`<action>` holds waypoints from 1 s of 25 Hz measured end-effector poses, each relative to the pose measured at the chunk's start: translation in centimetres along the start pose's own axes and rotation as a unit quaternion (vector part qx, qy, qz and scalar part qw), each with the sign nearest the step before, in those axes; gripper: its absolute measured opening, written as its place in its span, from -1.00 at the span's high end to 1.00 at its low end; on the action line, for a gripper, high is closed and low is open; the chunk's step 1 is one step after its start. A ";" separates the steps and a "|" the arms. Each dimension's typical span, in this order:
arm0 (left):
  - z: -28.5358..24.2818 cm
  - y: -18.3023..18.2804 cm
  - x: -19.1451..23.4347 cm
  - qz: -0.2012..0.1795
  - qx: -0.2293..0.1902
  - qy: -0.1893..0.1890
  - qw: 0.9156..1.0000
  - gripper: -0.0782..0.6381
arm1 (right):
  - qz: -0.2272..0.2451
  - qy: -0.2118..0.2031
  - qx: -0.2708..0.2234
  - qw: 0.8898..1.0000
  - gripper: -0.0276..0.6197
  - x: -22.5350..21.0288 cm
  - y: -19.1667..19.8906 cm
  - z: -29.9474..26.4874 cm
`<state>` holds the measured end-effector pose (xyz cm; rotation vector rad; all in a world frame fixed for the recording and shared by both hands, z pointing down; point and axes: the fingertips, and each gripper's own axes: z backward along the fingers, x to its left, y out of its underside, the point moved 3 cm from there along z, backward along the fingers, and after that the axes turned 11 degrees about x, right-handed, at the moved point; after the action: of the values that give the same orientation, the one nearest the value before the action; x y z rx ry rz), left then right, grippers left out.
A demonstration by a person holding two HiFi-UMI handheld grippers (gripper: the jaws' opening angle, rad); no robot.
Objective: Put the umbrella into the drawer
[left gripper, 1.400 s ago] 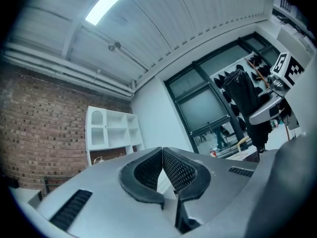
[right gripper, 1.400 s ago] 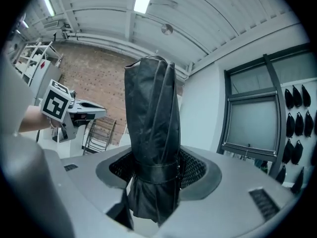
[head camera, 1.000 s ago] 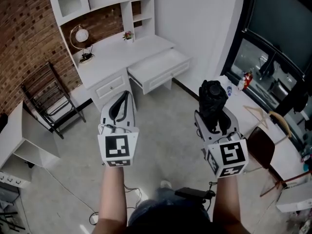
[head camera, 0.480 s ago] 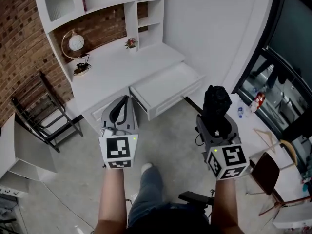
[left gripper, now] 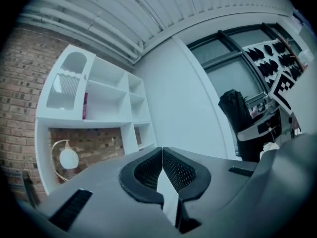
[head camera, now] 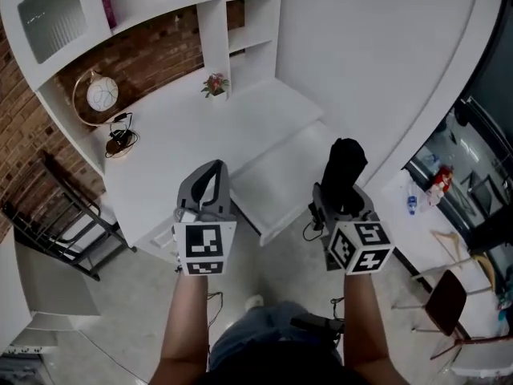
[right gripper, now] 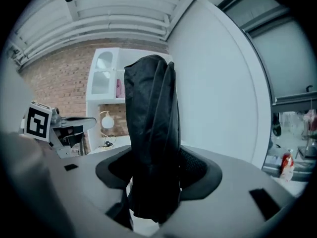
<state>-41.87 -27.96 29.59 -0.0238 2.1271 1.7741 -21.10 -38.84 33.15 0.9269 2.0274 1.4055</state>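
Observation:
A folded black umbrella (head camera: 343,167) (right gripper: 151,133) stands upright between the jaws of my right gripper (head camera: 342,189) (right gripper: 151,175), which is shut on it. It hangs just over the front right corner of the open white drawer (head camera: 276,181) of the desk (head camera: 176,143). My left gripper (head camera: 207,184) (left gripper: 161,170) is shut with nothing in it, its pads touching, and it hovers over the desk's front edge, left of the drawer. In the left gripper view the umbrella (left gripper: 237,115) shows at the right.
The white desk carries a globe lamp (head camera: 102,95) and a small flower pot (head camera: 215,84), with shelves (head camera: 240,14) above. A black folding rack (head camera: 56,231) stands at the left. A white table with bottles (head camera: 437,184) and a chair (head camera: 449,303) stand at the right.
Both grippers and the person have moved forward toward the desk; the open drawer, once well ahead, now lies right under the grippers. The umbrella stays gripped.

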 end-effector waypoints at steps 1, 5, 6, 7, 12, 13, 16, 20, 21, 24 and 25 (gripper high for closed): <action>-1.5 0.4 0.5 0.003 0.004 0.003 1.000 0.77 | -0.016 -0.004 0.008 1.000 0.16 -0.4 0.2 -2.3; -7.6 2.3 1.9 0.008 0.030 0.017 0.999 0.77 | -0.132 -0.030 0.049 0.990 0.15 -2.7 1.9 -11.6; -9.1 2.9 2.2 0.010 0.039 0.020 0.999 0.77 | -0.172 -0.036 0.064 0.982 0.15 -3.4 2.9 -14.1; -10.7 3.6 2.3 0.011 0.049 0.022 0.999 0.77 | -0.212 -0.041 0.083 0.973 0.15 -4.1 4.1 -16.6; -17.6 7.1 2.2 -0.008 0.113 0.022 0.993 0.77 | -0.320 -0.027 0.224 0.920 0.14 -7.2 12.5 -27.4; -19.0 7.7 2.2 -0.009 0.127 0.022 0.992 0.77 | -0.327 -0.020 0.252 0.911 0.14 -7.6 14.2 -29.0; -23.6 8.9 2.1 -0.014 0.157 0.017 0.987 0.77 | -0.348 -0.003 0.310 0.885 0.14 -9.2 18.0 -33.7; -29.0 9.3 1.9 -0.028 0.173 0.018 0.984 0.77 | -0.371 0.009 0.357 0.857 0.14 -10.8 21.2 -38.5; -29.9 9.4 1.9 -0.025 0.177 0.019 0.984 0.77 | -0.374 0.015 0.369 0.851 0.14 -11.0 22.0 -39.3; -31.9 9.8 1.6 -0.021 0.186 0.023 0.982 0.77 | -0.380 0.027 0.397 0.835 0.14 -11.4 24.4 -40.8; -32.4 10.0 1.4 -0.017 0.188 0.024 0.982 0.77 | -0.384 0.026 0.401 0.831 0.14 -11.4 25.0 -41.2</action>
<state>-54.33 -56.45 43.13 -0.0057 2.4461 1.3392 -37.36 -66.37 70.91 0.2285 2.6228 0.1165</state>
